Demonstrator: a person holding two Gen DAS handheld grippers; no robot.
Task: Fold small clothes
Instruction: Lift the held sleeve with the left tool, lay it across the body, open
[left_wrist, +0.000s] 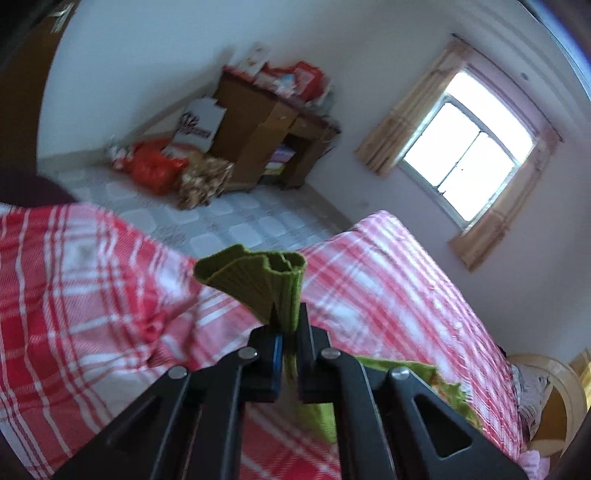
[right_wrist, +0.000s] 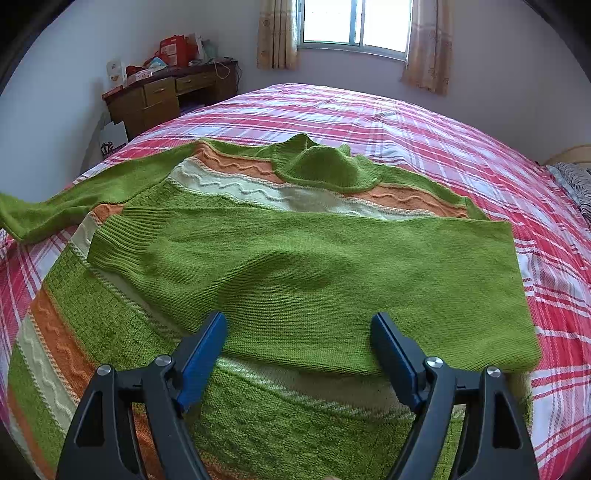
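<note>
Currently a green knit sweater (right_wrist: 295, 266) w/ orange and cream wavy stripes is spread flat on a bed covered by a red-and-white plaid sheet (right_wrist: 461, 147). One sleeve (right_wrist: 314, 273) is laid across the chest, its ribbed cuff (right_wrist: 118, 240) pointing to the left of the right wrist view; the other sleeve (right_wrist: 55, 210) is stretched out toward the left edge of that view. The collar (right_wrist: 321, 166) is seen at the far side, toward the window (right_wrist: 354, 22).

The left gripper (left_wrist: 286, 325) is closed tight on a ribbed green cuff (left_wrist: 255, 280), which is bunched and fanned out above the black fingers (left_wrist: 308, 332); more green fabric is seen trailing below them, over the sheet.

The right gripper (right_wrist: 299, 332) is held wide open just above the folded sleeve, w/ nothing gripped; its blue-padded fingers (right_wrist: 203, 350) are set apart on either side of the sleeve's near edge. Contact w/ the fabric can't be told.

A wooden desk (right_wrist: 162, 96) w/ red boxes on top is seen by the wall, left of the window
</note>
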